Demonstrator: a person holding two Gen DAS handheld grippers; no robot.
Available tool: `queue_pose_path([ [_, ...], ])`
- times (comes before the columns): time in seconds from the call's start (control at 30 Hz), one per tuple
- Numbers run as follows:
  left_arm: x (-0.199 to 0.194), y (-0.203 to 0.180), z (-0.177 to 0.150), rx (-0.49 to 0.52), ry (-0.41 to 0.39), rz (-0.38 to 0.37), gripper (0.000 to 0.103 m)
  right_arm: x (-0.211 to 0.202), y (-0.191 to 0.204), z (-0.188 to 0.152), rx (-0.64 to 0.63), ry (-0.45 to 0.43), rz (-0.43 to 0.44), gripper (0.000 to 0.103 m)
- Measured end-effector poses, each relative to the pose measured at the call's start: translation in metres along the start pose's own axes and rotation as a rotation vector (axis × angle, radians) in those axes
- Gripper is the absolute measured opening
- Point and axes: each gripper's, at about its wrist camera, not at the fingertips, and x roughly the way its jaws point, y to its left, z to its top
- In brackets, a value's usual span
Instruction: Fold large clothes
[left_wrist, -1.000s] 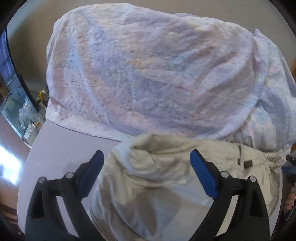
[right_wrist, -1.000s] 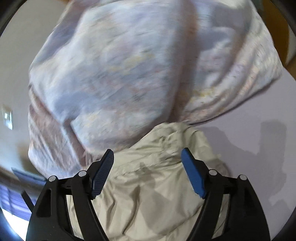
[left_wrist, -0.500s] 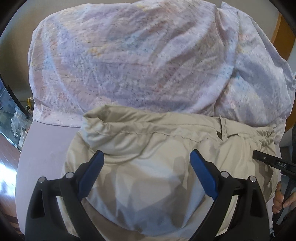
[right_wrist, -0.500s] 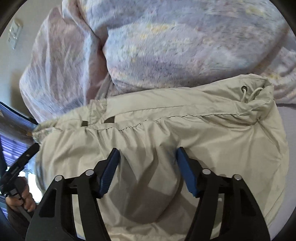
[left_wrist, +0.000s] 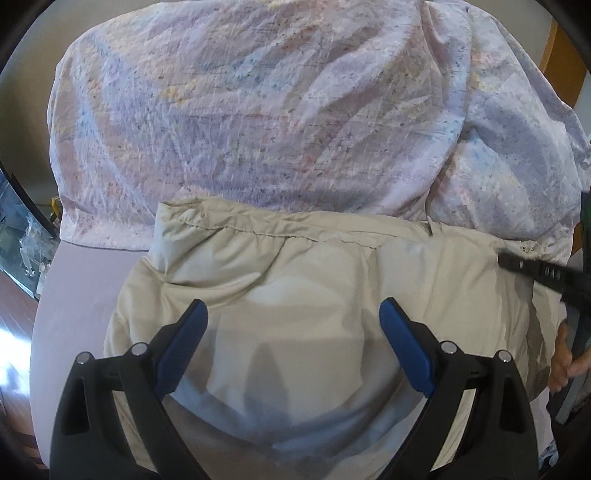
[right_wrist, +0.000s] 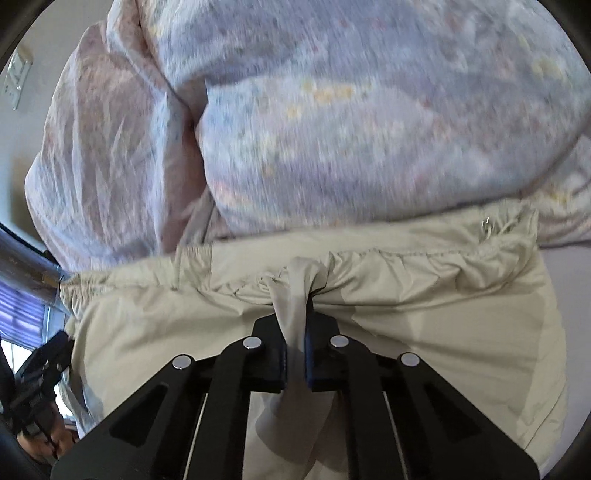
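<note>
Right gripper (right_wrist: 295, 354) has just snapped together on a pinch of the beige jacket (left_wrist: 332, 295) lying on the bed (left_wrist: 81, 295) against the quilt (left_wrist: 258, 110), left gripper (left_wrist: 293, 332) hovering apart, so I'd grab the other side before lifting evenly.

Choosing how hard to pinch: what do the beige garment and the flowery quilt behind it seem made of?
Beige garment: thin, smooth, matte woven cloth, probably nylon or polyester; it bunches into fine gathers along the waistband. Flowery quilt: crinkled light cotton-like cover over puffy filling, judging by its bulging shape.
</note>
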Motion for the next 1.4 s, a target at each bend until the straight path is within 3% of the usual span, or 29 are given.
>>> queue_pose_path([
  [0.13, 0.0, 0.001, 0.001, -0.003, -0.005, -0.001, 0.094, 0.006, -0.001, 0.01, 0.027, -0.028, -0.017, 0.004],
  [0.4, -0.002, 0.002, 0.001, -0.007, -0.013, -0.001, 0.094, 0.029, -0.007, 0.004, 0.014, 0.022, -0.081, 0.006],
  [0.5, -0.001, 0.003, -0.003, -0.004, -0.01, 0.003, 0.094, 0.015, -0.007, 0.0, -0.008, 0.012, -0.064, 0.024],
  [0.57, 0.002, 0.006, -0.008, -0.008, -0.001, 0.009, 0.094, -0.002, -0.014, -0.007, 0.006, -0.017, -0.024, 0.05],
  [0.67, 0.005, 0.009, -0.013, -0.012, -0.001, 0.016, 0.094, -0.029, -0.027, -0.02, 0.018, -0.082, -0.001, 0.06],
  [0.87, 0.017, 0.012, -0.018, -0.011, -0.014, 0.061, 0.095, -0.05, -0.062, -0.045, 0.066, -0.121, -0.019, 0.06],
  [1.07, 0.034, 0.012, -0.019, -0.007, -0.02, 0.113, 0.097, -0.023, -0.06, -0.057, 0.057, -0.073, -0.092, 0.06],
  [1.4, 0.069, 0.017, -0.013, -0.018, -0.051, 0.166, 0.101, 0.013, -0.044, -0.059, 0.005, -0.096, -0.207, 0.063],
])
